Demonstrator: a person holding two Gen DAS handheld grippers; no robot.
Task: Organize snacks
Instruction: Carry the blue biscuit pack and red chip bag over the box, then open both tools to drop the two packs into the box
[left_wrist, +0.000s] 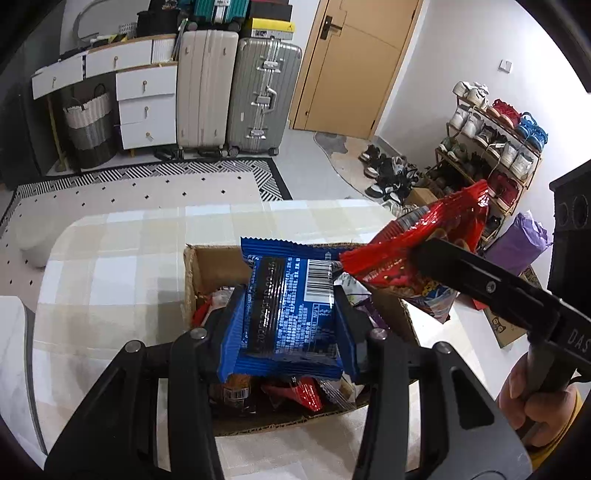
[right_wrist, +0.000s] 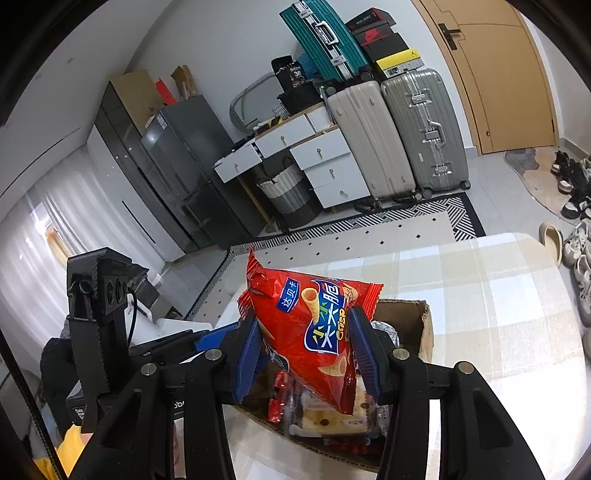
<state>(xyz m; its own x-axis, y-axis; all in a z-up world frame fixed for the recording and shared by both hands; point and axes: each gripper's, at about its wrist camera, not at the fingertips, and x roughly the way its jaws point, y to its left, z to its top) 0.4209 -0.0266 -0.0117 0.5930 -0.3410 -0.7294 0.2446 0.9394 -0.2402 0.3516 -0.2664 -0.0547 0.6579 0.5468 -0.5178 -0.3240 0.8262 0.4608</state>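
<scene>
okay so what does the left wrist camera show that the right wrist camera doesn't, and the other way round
Only the left wrist view shows the blue packet clamped in the left gripper, its barcode side up, and the shoe rack by the wall.

Only the right wrist view shows the printed front of the red chip bag and the tall dark cabinet.

Both show the red chip bag clamped in the right gripper, the cardboard box of snacks on the checked tablecloth, the suitcases and the door.

hidden: box (left_wrist: 192, 273) contents mostly under blue pack (left_wrist: 291, 314) | print on pack too small | hand (left_wrist: 532, 402) cut by edge
</scene>
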